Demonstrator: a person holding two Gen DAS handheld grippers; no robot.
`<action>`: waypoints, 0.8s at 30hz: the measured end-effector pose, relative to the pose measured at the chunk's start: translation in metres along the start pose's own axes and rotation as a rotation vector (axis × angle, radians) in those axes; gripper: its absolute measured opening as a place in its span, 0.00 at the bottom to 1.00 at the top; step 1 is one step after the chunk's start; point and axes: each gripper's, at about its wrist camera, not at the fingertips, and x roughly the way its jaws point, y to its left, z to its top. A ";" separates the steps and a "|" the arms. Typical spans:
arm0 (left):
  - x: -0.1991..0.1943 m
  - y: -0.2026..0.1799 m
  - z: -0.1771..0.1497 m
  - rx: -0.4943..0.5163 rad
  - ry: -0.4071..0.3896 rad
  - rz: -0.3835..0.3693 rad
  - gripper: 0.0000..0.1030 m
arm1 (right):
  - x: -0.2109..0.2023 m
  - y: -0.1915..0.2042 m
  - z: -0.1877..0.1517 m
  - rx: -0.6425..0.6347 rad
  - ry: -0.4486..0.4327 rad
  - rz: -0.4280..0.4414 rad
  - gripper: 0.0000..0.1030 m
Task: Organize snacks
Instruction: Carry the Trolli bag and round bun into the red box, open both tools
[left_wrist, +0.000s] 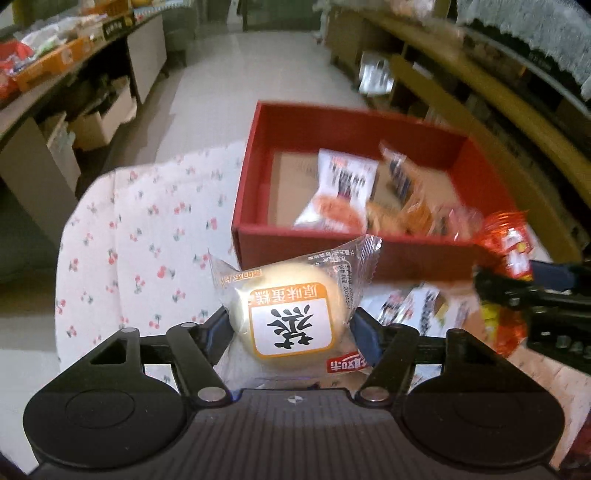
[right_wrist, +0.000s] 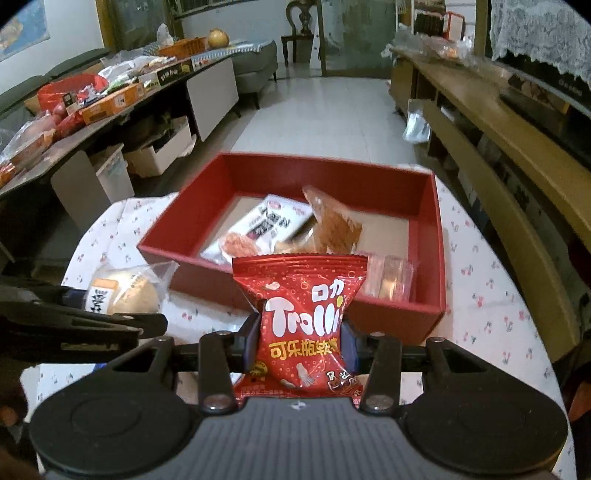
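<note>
Left gripper (left_wrist: 291, 325) clamping wrapped cake (left_wrist: 291, 314), right gripper (right_wrist: 299, 339) gripping Trolli bag (right_wrist: 301, 325), red box (right_wrist: 437, 258) contents perhaps blurred.

Dim indoor light, fisheye-bent edges (motion blur smears the background).

Red box (right_wrist: 424, 314), red candy bag (right_wrist: 303, 325), cherry-print white cloth (left_wrist: 147, 229)

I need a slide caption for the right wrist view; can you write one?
Right gripper holds a red Trolli gummy packet before the red box of snacks.
</note>
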 end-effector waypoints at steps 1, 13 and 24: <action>-0.002 -0.002 0.003 0.003 -0.012 -0.003 0.71 | 0.000 0.001 0.003 -0.001 -0.008 -0.001 0.54; 0.015 -0.025 0.040 0.016 -0.067 -0.012 0.71 | 0.014 -0.002 0.035 0.014 -0.063 -0.043 0.53; 0.039 -0.026 0.066 0.002 -0.089 0.035 0.71 | 0.046 -0.016 0.062 0.055 -0.072 -0.060 0.53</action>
